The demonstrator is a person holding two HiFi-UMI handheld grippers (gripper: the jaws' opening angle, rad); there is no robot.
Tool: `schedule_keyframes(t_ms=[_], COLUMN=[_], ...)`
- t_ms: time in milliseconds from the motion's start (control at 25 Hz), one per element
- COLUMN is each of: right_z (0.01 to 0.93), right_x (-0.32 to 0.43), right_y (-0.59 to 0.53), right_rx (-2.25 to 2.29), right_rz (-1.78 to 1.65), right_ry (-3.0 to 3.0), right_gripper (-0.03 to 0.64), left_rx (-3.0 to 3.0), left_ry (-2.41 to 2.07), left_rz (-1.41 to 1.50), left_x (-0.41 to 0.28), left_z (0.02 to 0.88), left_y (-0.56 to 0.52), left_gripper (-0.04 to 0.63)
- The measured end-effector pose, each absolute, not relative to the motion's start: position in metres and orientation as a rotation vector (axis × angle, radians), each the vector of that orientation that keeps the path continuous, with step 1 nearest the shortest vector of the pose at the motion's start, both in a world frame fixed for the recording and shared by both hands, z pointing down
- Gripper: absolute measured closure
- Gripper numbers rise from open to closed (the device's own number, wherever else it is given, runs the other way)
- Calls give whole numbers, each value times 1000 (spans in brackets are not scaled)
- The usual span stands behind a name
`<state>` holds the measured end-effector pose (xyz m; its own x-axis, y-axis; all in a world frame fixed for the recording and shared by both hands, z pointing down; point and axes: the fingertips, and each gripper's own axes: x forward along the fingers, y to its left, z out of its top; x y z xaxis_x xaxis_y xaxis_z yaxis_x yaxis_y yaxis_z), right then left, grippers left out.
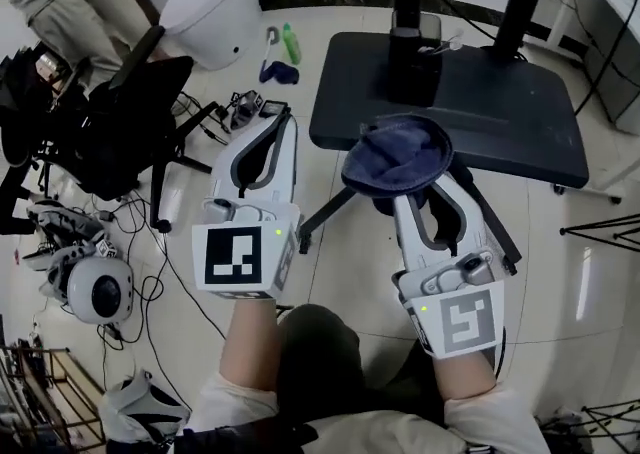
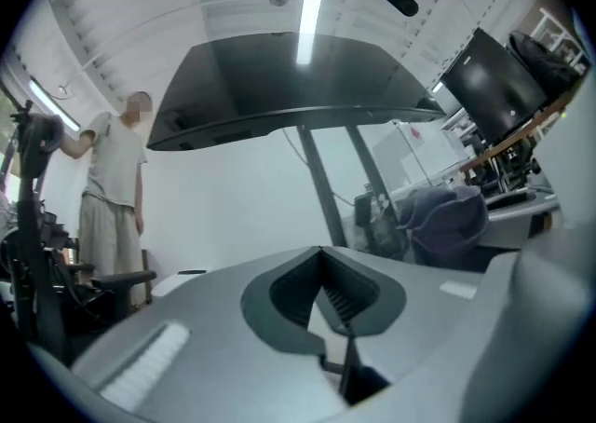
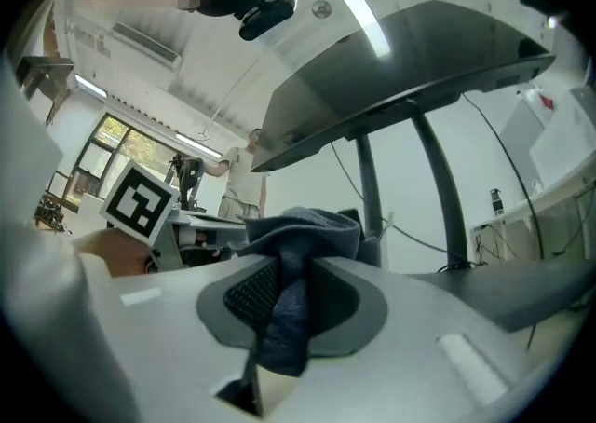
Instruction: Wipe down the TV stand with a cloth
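The TV stand has a dark flat base [image 1: 480, 112] on the floor with two black posts [image 1: 406, 2] rising from it. Seen from below, a dark panel [image 2: 279, 86] sits on top of those posts. My right gripper [image 3: 296, 261] is shut on a dark blue cloth [image 1: 398, 154], which bunches over its tips just above the base's near edge. The cloth [image 3: 300, 225] hangs down between the jaws. My left gripper [image 1: 281, 115] is to the left of the base, over the floor. Its tips [image 2: 321, 252] meet with nothing between them.
A black office chair [image 1: 120, 117], a white bin [image 1: 210, 2], cables and a headset [image 1: 95, 287] crowd the floor at the left. A green bottle [image 1: 291, 42] lies near the base's far left corner. A person [image 2: 112, 188] stands at the back left. Thin tripod legs [image 1: 610, 232] are at the right.
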<state>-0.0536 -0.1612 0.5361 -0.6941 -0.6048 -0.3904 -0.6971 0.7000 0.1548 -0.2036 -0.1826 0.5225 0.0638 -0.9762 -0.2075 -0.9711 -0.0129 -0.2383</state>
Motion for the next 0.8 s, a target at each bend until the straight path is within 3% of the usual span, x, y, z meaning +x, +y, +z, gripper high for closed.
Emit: schedule_keyframes(t_ms=[200,320,400,600,800], right_z=[595,656,695,722,784], right_x=[-117,-129,-129,-126,-121], right_y=[-186,-193,-207,-222,-333], right_rx=[-1122,-1203,-1240,-1308,-1534], right_rz=[471,544,400,442,339], right_ry=[2554,2521,2522,2525,2686], right_gripper=[543,543,543,545,545], left_rx=[-1987,-2025,-2048,-2080,-2047], left_ry=[2022,2014,2010,1968,1942], left_rz=[124,124,121,93,93], left_x=[-293,-299,-299,-286,-276], left_z=[579,625,642,669,680], left_y=[-198,-203,-211,-231,-258], left_gripper=[465,465,466,465,463])
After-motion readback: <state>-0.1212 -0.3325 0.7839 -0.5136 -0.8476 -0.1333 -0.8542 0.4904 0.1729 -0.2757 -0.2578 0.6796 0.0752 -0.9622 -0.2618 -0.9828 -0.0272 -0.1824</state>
